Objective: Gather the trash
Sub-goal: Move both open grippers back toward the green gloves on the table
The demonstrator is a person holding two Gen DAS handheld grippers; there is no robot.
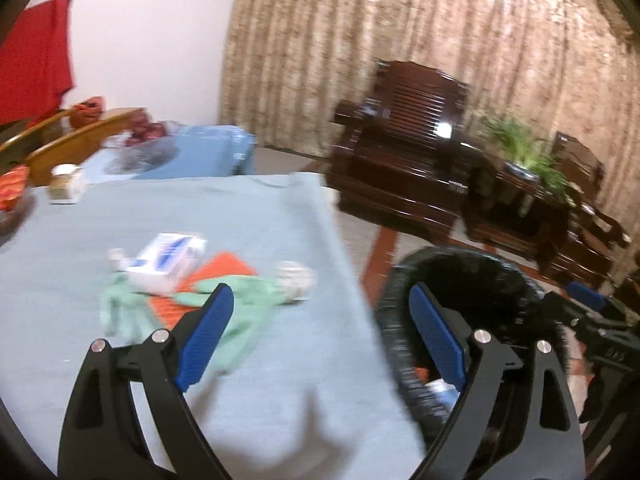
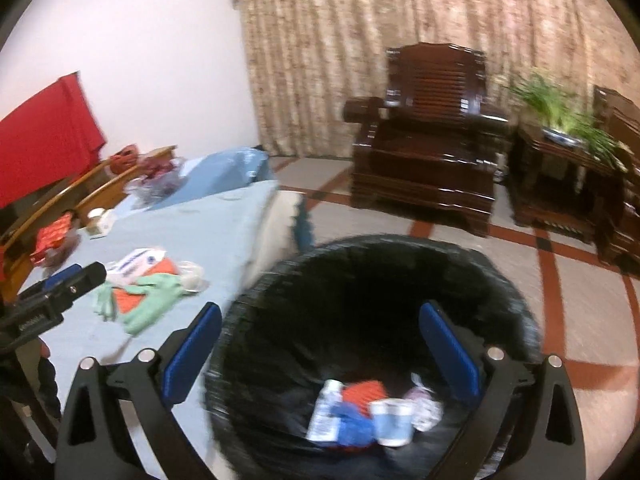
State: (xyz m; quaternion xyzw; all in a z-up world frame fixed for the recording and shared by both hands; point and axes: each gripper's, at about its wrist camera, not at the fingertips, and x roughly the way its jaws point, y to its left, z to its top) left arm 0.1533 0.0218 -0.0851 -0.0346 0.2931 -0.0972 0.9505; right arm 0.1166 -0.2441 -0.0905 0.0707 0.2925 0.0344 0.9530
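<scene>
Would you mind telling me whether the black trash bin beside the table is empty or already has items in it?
It already has items. The right wrist view looks into the black bin, showing a white bottle, a small cup and wrappers at the bottom.

A dark wooden armchair (image 2: pixel 430 148) with a slatted back stands on the tiled floor (image 2: pixel 580 280), in front of a beige patterned curtain (image 2: pixel 340 48). Just beside it is a dark side table (image 2: pixel 560 184) carrying a green plant (image 2: pixel 560 108). A red cloth (image 2: pixel 44 132) hangs against the white wall (image 2: pixel 140 60) near the table's far left corner. The table (image 1: pixel 240 208) wears a light blue cloth; at its far edge sit a small pale jar (image 1: pixel 66 184) and a clear bowl of dark red items (image 1: pixel 140 140). Curved wooden chair backs (image 1: pixel 76 140) rise behind that far edge, with a red packet (image 2: pixel 52 236) at the left edge
</scene>
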